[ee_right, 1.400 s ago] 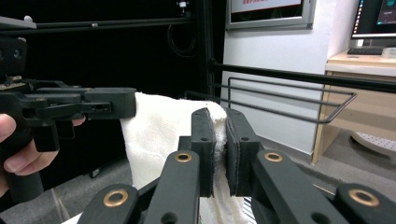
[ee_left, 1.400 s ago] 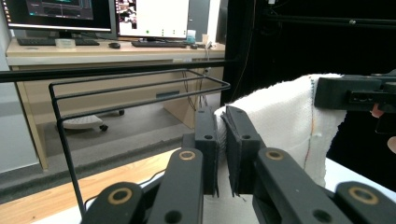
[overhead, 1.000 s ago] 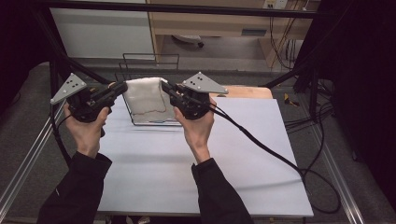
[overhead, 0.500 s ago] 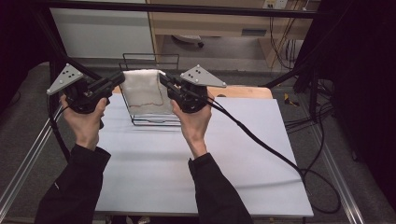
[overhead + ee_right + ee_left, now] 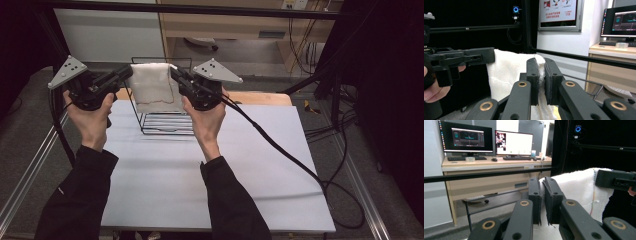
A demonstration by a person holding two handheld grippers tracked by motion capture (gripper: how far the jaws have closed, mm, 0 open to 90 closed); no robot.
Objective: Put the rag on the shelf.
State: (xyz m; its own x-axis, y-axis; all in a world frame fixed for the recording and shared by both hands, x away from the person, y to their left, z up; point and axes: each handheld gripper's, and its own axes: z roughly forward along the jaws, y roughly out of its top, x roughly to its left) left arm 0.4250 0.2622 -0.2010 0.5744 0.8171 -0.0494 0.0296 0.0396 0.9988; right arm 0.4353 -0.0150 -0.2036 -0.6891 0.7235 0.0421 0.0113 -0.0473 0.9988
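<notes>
A white towel with a thin red line near its hem hangs stretched between my two grippers, above a black wire rack. My left gripper is shut on the towel's upper left corner, and my right gripper is shut on its upper right corner. In the left gripper view the towel is pinched between the jaws of the left gripper, with the other gripper at the far right. In the right gripper view the towel is clamped by the right gripper.
The rack stands at the back of a white table, near its far edge. A wooden board lies behind my right hand. The right gripper's cable trails across the table to the right. A desk with monitors stands beyond.
Both grippers have lifted the towel higher and moved it away from me, over the wire rack. The towel now hangs flatter and more stretched between them.
</notes>
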